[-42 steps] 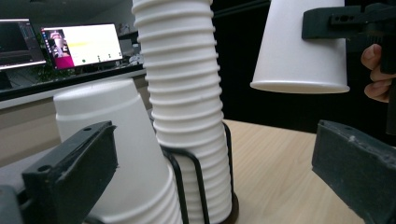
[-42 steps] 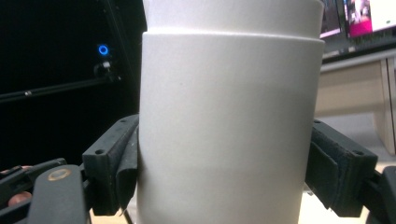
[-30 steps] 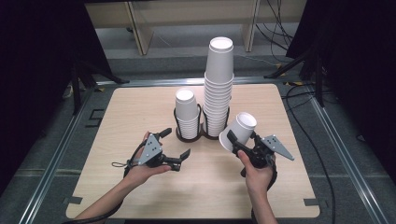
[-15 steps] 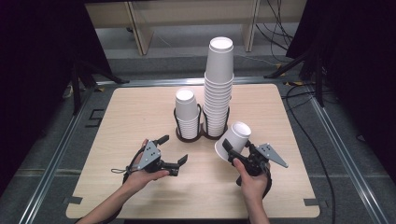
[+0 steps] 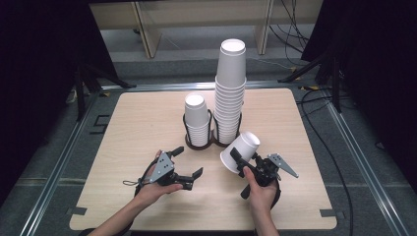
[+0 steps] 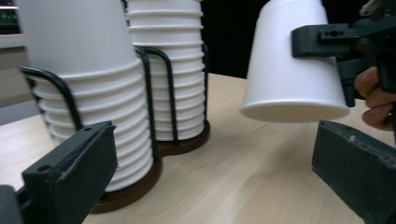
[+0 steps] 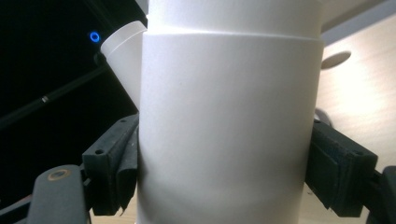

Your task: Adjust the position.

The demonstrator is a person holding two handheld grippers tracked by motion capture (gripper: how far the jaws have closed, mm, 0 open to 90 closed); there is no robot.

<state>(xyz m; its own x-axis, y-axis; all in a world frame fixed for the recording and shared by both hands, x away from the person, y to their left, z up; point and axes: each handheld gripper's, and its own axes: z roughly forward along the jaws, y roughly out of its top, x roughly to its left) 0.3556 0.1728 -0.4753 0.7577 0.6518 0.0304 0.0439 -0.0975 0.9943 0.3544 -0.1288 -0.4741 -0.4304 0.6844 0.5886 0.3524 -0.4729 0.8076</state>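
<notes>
The right gripper [image 5: 244, 160] has its jaws pressed on the wall of a white paper cup [image 5: 240, 151], held tilted with its rim just above the worktop [image 5: 133, 123]. Since a second ago both hands have sunk toward the near edge, carrying the cup away from the two stacks [image 5: 229, 98] in the wire holder [image 5: 199, 143] (likely to be set down). The left gripper [image 5: 187, 164] has its jaws wide apart, holding nothing. Around the pale wooden worktop the room is dark, with cables beyond.

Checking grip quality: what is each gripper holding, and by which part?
Right gripper clamps a white paper cup by its side wall; left gripper holds nothing.
</notes>
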